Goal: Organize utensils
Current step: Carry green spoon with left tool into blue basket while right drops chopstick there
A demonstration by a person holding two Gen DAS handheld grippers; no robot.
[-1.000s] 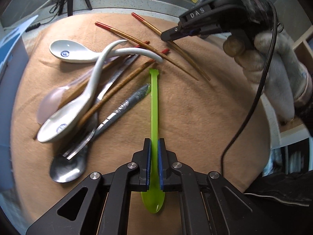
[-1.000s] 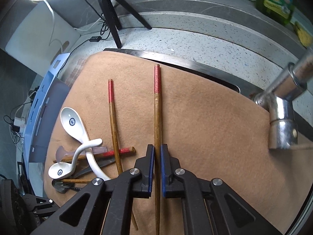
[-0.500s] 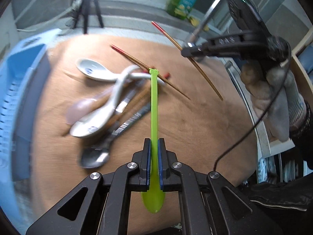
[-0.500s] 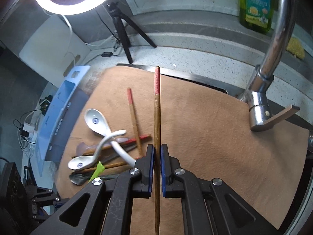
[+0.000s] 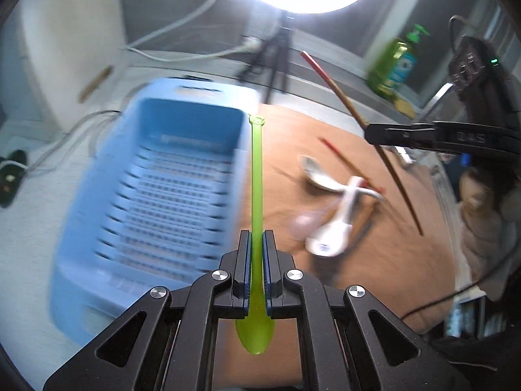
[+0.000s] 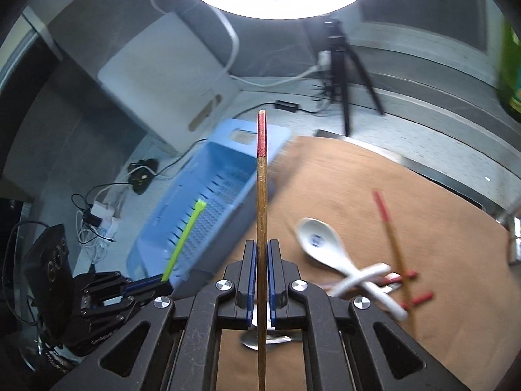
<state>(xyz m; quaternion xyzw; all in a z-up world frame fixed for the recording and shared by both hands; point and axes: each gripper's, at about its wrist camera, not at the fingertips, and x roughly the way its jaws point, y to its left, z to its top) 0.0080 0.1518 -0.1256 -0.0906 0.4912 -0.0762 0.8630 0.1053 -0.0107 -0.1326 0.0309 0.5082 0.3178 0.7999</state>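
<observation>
Lettering on the right gripper's (image 6: 260, 280) side, seen from the left wrist camera, was too smeared to read for certain. The dish soap bottle (image 5: 395, 65) by the tap carried a blue label, also blurred past reading.

The left gripper (image 5: 257, 270) was clamped tight on a translucent lime-green plastic spoon (image 5: 256, 195), its bowl hanging below the fingers and its long thin handle pointing out toward the near rim of a pale blue slotted basket (image 5: 156, 195). The right gripper was closed just as tightly on a brown wooden chopstick (image 6: 261, 211) with a red-painted end, held in the air with that end over the far end of the basket.

The basket sat on the speckled worktop (image 5: 29, 260) just beside a tan mat (image 6: 407, 195). On the mat lay two white ceramic soup spoons (image 6: 320, 244) with small blue marks, crossed over one another, among more red-tipped chopsticks (image 6: 392, 238) and a metal spoon (image 6: 280, 340).
</observation>
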